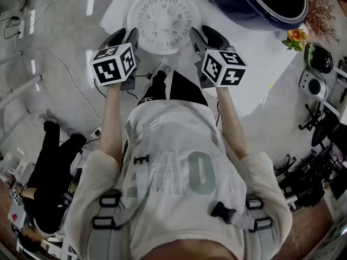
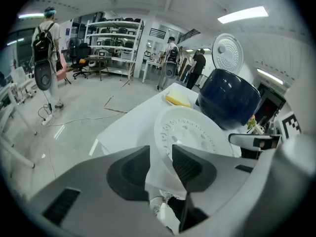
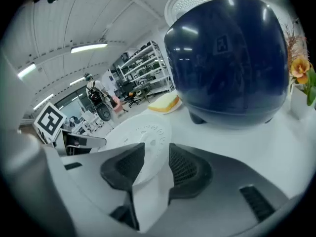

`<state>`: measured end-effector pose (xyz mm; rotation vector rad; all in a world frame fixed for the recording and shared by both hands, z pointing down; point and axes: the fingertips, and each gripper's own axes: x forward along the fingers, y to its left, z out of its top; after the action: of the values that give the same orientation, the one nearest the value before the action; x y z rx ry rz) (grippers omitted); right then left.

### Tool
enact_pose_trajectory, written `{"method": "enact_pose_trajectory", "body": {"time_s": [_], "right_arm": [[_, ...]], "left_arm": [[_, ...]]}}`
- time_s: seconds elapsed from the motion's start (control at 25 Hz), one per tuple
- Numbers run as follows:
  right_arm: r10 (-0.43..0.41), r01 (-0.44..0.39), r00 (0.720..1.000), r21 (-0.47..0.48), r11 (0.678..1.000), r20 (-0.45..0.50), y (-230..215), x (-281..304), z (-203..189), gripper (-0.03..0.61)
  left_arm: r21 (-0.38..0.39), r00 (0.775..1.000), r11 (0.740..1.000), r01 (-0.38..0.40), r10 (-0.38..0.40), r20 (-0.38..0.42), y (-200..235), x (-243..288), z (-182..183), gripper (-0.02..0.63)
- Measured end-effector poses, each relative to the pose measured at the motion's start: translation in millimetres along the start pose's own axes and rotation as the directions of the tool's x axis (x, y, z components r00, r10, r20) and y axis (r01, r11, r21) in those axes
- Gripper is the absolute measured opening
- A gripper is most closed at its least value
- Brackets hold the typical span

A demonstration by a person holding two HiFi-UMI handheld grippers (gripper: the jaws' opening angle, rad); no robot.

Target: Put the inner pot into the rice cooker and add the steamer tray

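Observation:
The white round steamer tray (image 1: 162, 20) (image 2: 190, 132) (image 3: 143, 132), pierced with holes, lies flat on the white table (image 1: 260, 64). My left gripper (image 1: 123, 34) (image 2: 160, 154) stands at the tray's left rim, and the right gripper (image 1: 201, 33) (image 3: 157, 157) at its right rim. Each has the rim between its jaws. White table shows in the gap beside each rim, so both are open. The dark blue rice cooker (image 1: 260, 1) (image 2: 227, 98) (image 3: 227, 58) stands behind the tray at the right with its lid (image 2: 228, 53) up. Its inside looks dark; I cannot make out an inner pot.
A yellow block on a plate (image 2: 177, 98) (image 3: 163, 102) lies beyond the tray. Orange flowers (image 1: 295, 37) (image 3: 301, 70) stand right of the cooker. Several people (image 2: 44, 48) and shelves are across the room. Cables and gear (image 1: 314, 83) crowd the floor around the table.

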<state>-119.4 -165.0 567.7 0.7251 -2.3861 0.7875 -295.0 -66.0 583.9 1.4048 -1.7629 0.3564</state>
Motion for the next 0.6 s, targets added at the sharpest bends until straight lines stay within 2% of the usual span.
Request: {"method": "enact_pose_trajectory", "body": {"time_s": [0.08,0.2,0.6], "right_arm": [[-0.009,0.009,1.0,-0.025,1.0,-0.015,1.8,3.1,-3.5,0.14],[-0.032,0.032,0.999,-0.022,0.999,-0.015,1.3,4.1,-3.5,0.093],[-0.031,0.031,0.999,0.009,0.999,-0.009,-0.8,3.1,-5.5,0.072]], "left_arm": [[-0.014,1.0,1.0,0.014,-0.014,-0.001,0.9,-1.1,-0.1,0.148],[0.009,1.0,1.0,0.024,-0.024,0.0,0.1,-3.4,2.2,0.112],[0.026,0.999,0.999,0.038,-0.039,0.025,-3.2,-5.3,3.9,0.103]]}}
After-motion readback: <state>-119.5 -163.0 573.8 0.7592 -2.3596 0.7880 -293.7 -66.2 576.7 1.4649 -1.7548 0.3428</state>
